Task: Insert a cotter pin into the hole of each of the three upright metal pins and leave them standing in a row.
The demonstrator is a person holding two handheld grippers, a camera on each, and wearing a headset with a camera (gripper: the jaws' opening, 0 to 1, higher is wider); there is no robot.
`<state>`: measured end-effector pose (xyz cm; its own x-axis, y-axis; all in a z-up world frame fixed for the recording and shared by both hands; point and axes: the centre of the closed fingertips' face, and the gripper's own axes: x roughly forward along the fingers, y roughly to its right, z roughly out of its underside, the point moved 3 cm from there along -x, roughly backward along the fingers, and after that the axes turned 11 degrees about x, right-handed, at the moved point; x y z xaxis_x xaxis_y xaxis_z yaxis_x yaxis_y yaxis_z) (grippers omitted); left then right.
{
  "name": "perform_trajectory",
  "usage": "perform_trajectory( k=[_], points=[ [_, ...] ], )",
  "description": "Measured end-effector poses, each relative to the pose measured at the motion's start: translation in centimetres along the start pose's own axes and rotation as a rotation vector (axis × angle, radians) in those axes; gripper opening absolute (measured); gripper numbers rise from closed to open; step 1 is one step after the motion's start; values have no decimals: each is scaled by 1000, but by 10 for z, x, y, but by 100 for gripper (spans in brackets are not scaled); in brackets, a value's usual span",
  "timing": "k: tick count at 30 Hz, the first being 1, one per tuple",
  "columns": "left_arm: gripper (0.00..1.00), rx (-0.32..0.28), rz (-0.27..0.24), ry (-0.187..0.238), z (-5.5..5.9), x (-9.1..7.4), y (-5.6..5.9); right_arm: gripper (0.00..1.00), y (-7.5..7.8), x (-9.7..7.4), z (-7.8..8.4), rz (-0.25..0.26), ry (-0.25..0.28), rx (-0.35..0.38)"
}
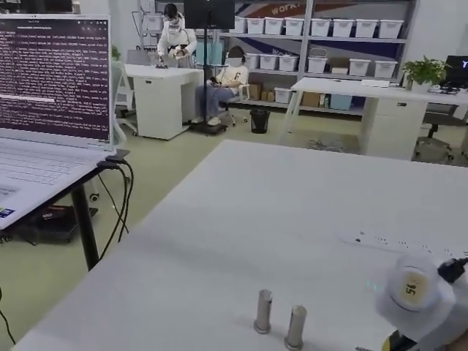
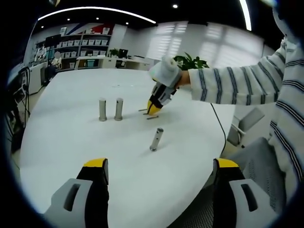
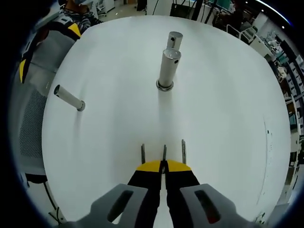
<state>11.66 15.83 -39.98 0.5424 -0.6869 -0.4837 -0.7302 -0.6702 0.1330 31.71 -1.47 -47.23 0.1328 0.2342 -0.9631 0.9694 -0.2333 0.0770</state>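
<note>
White tabletop (image 1: 292,205), near edge: three metal pins (image 2: 118,109) standing; right gripper (image 3: 164,166) pinches cotter pin (image 3: 164,152); left gripper (image 2: 160,164) agape. Shelving (image 1: 314,44) beyond.

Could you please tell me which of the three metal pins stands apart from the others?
The metal pin nearest the left gripper: it stands alone, while the other two pins stand side by side farther back.

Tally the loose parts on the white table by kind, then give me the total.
metal pins: 3
cotter pins: 3
Total: 6
</note>
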Motion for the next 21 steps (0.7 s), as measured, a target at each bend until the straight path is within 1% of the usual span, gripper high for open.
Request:
perform_trajectory(
  k=[2, 5, 6, 7, 8, 9, 11, 14, 15, 16, 17, 18, 19, 21],
  points=[
    [89, -2, -2, -1, 0, -1, 0, 0, 0, 0, -1, -1, -43, -33],
    [89, -1, -10, -3, -1, -1, -3, 0, 1, 2, -3, -15, -109, -65],
    [89, -6, -21, 10, -2, 0, -5, 0, 1, 2, -4, -23, -124, -64],
    [88, -28, -30, 25, -1, 1, -8, 0, 2, 2, -4, -29, -138, -52],
    [87, -38, -29, 25, -1, 1, -8, 0, 3, 3, -5, -40, -160, -28],
    [87, -39, -29, 26, 0, 2, -9, 0, 3, 3, -5, -45, -172, -19],
    [86, -41, -28, 26, 1, 3, -8, 0, 4, 4, -6, -60, -191, -36],
    [85, -41, -17, 17, 2, 6, -5, 0, 4, 3, -5, -72, -202, -55],
    [84, -42, -15, 19, 2, 6, -5, 0, 4, 3, -5, -74, -205, -78],
    [84, -44, -14, 22, 1, 6, -5, 0, 3, 3, -5, -73, -207, -116],
    [83, -45, -11, 27, 0, 7, -4, 0, 3, 3, -6, -70, -192, -198],
    [82, -42, -8, 33, -1, 7, -4, 0, 2, 2, -4, -63, -195, -194],
    [81, -32, -9, 40, -2, 8, -4, 0, 1, 2, -3, -62, -188, -176],
    [78, -22, -30, 54, -4, 8, -6, 0, 3, 2, -3, -57, -176, -164]
  ],
)
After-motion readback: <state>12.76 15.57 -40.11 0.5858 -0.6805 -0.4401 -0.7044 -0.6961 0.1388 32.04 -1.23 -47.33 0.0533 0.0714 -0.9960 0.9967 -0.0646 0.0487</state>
